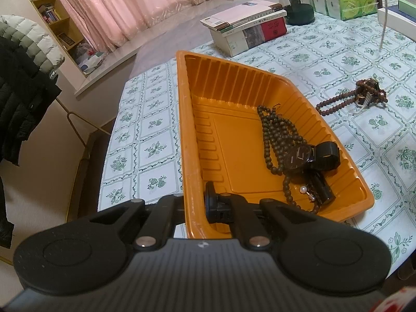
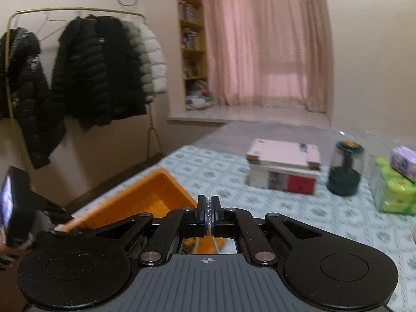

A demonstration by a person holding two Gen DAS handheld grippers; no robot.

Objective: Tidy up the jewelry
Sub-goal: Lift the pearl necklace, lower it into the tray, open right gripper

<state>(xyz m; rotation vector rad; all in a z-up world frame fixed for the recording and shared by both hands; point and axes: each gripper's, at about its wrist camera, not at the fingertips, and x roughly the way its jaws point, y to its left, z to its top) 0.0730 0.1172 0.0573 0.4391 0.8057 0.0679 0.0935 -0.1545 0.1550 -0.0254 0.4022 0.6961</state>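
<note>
An orange plastic tray (image 1: 234,83) stands on the patterned tablecloth. My left gripper (image 1: 193,204) is shut on the tray's near wall, one finger inside and one outside. In the tray lie a dark bead necklace (image 1: 275,135), a black watch (image 1: 299,156), a black tube (image 1: 322,189) and a small pearl piece (image 1: 303,189). A brown bead string (image 1: 364,95) lies piled on the cloth to the right of the tray. My right gripper (image 2: 208,208) is raised above the table beside the tray (image 2: 145,195), shut on a thin chain of tiny silvery beads (image 2: 208,209) that hangs below it.
Stacked books (image 1: 247,26), a dark green jar with a clear dome (image 1: 296,2) and green tissue packs (image 1: 343,2) stand at the table's far side. Left of the table are the table edge, a coat rack with jackets (image 2: 98,70) and a bookshelf.
</note>
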